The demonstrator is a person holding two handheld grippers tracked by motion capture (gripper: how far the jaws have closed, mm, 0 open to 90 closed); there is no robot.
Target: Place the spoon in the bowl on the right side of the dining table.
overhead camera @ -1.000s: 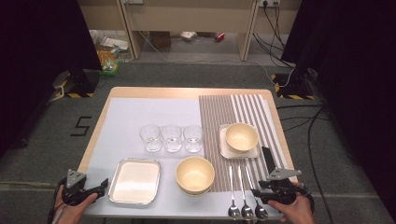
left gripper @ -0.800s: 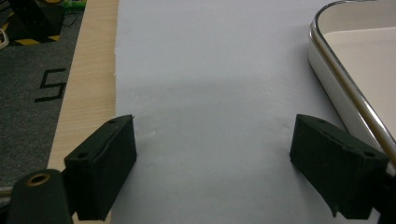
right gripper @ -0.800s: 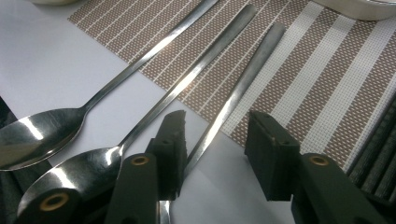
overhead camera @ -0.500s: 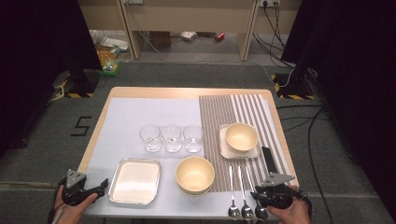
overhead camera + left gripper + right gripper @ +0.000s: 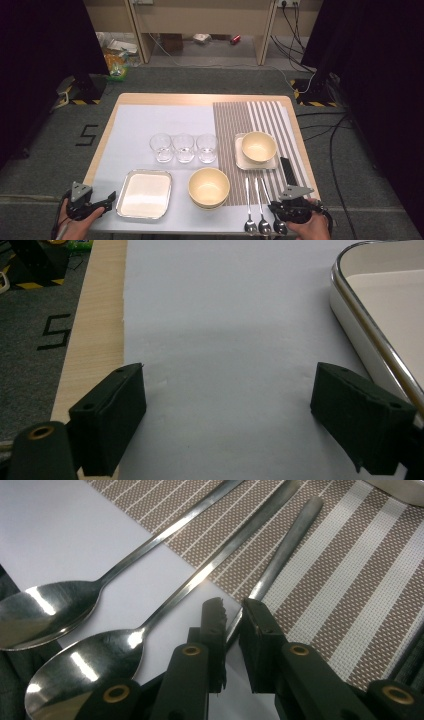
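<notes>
Spoon, rightmost of three at the table's near edge, sits between the right gripper's fingers, just closing narrow onto its handle; next: lift level; left gripper's fingers stand wide, empty.

Gripper closing on spoon.

Three shiny silver spoons lie partly on a brown-and-white striped mat, partly on pale grey-white sheet.
</notes>
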